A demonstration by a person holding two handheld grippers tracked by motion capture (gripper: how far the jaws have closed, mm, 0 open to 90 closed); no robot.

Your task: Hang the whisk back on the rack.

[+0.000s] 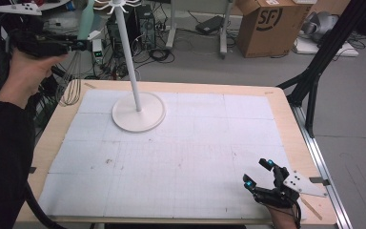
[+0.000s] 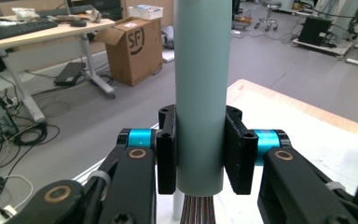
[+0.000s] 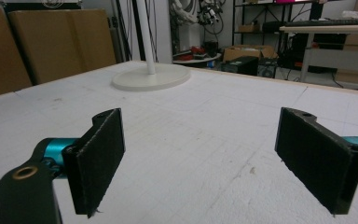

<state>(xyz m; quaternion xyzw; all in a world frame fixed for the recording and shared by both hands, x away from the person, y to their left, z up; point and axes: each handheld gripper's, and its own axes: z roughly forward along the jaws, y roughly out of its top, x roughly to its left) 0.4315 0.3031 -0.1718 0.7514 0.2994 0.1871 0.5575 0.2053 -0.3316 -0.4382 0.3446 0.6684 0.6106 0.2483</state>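
Left gripper (image 2: 200,154) clamps whisk (image 1: 74,78) by smooth teal cylindrical handle, wire loops below.

Evenly lit from overhead, bright, with soft faint shadows under the white stand base (image 1: 138,112). Mild glare off the pale bench (image 1: 181,157) mat. Soft and low in detail throughout; close jaws slightly blurred, edges bowed toward 3 and 9 o'clock.
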